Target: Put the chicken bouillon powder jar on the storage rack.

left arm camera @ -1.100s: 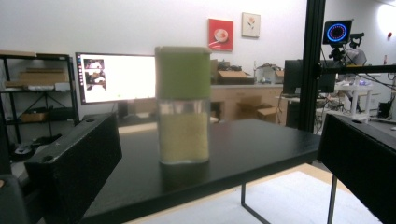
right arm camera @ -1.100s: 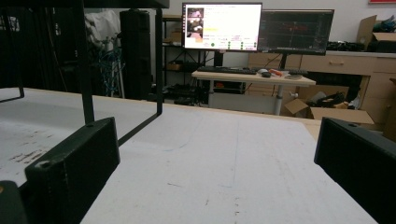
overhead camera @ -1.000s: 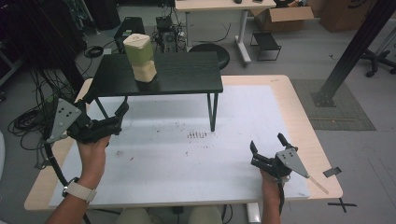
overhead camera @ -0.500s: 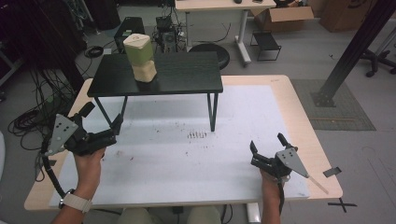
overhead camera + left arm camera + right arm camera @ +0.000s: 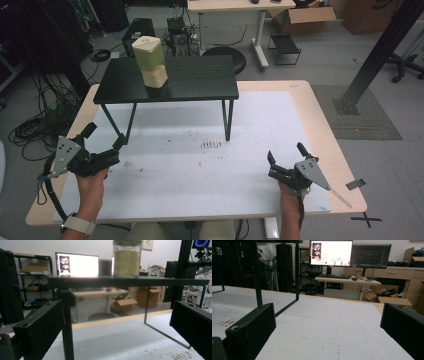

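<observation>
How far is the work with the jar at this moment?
Looks done: the jar stands upright on the black shelf. In hand: nothing; the left gripper and the right gripper are both open and empty, low over the white table. Left: nothing visible, probably.

A white worktop [image 5: 250, 165] with a wooden edge is seen from above. The left gripper [image 5: 105, 142] is held low at the near left, and its jaws are spread wide apart with nothing between them. Just past these jaws, a leg of a small black table [image 5: 200, 80] is planted on the worktop. On top of that table, far beyond the left jaws, a jar [image 5: 149, 62] with a green lid is stood upright. The right gripper [image 5: 286, 154] is held at the near right, well apart from the left one. Its jaws are spread too, and bare worktop lies ahead of them.
</observation>
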A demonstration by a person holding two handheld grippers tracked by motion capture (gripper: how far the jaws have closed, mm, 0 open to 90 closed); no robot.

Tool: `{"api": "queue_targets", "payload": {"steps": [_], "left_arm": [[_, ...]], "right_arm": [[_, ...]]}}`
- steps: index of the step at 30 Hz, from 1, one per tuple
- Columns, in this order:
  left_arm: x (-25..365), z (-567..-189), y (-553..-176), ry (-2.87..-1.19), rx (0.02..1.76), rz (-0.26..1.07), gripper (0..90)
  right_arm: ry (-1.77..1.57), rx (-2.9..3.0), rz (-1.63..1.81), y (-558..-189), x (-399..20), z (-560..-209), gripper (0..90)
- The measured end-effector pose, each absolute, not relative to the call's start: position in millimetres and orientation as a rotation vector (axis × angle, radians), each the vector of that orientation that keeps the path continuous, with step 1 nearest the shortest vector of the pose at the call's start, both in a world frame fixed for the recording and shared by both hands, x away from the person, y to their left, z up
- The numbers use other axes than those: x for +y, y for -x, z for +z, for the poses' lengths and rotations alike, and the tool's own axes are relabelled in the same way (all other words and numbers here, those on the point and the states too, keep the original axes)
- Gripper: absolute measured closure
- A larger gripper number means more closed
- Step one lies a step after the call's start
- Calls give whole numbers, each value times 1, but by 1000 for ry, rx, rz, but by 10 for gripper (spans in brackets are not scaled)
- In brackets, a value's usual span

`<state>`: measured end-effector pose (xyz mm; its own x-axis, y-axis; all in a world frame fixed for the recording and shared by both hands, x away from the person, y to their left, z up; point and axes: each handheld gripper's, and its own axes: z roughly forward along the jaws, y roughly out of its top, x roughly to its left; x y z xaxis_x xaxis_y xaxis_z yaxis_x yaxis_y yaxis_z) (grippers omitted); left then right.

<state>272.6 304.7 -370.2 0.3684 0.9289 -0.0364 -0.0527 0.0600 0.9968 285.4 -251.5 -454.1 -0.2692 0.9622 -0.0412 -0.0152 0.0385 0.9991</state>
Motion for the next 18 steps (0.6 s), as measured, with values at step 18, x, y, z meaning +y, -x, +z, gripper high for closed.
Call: {"api": "queue_targets", "payload": {"steps": [18], "left_arm": [[321, -410, -268, -1298, 938, 932, 2]], "right_arm": [[-1027, 1422, 1375, -285, -251, -454, 0]]}}
